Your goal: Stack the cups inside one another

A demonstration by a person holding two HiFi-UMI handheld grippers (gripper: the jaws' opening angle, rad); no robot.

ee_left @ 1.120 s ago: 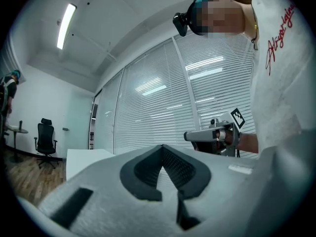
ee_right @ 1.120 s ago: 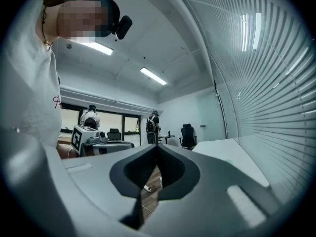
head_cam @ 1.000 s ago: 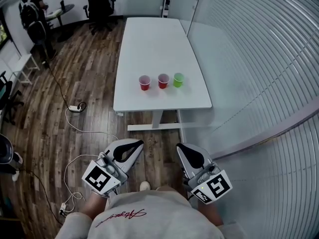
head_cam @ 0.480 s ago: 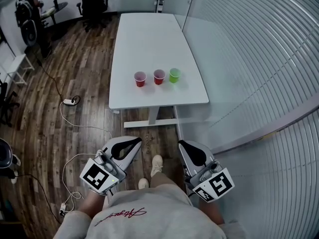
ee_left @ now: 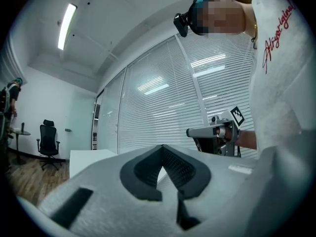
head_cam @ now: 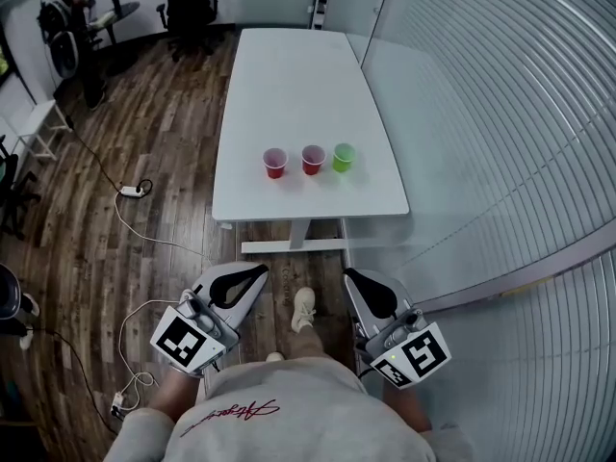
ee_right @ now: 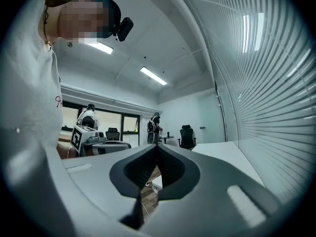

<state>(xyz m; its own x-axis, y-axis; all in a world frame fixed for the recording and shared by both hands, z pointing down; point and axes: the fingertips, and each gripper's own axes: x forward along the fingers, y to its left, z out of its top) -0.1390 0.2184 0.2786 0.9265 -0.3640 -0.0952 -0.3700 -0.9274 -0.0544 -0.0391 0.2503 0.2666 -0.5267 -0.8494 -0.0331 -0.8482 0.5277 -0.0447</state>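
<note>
Both grippers sit at the bottom of the head view, well short of the table (head_cam: 298, 85): left gripper (head_cam: 252, 279) lower left, right gripper (head_cam: 358, 285) lower right, both held over the wood floor (head_cam: 173, 114) with a shoe (head_cam: 303, 308) between them. Only the head view shows the cups: left red cup (head_cam: 275, 162), middle red cup (head_cam: 313, 159) and green cup (head_cam: 344, 156), upright in a row near the table's near edge, close together, none nested. Neither gripper view picks up a cup. The left gripper view shows its jaws pressed together with nothing between them, a slice of the tabletop at left and the other gripper at right against the slatted glass wall (ee_left: 163, 98). The right gripper view shows the same: jaws together, empty, with the left one's marker cube (ee_right: 81, 135) at left, two people standing by the far windows (ee_right: 123, 125) and an office chair (ee_right: 187, 136) behind the table. The head view alone shows the power strip (head_cam: 132, 191) and its cable on the floor at left.
</note>
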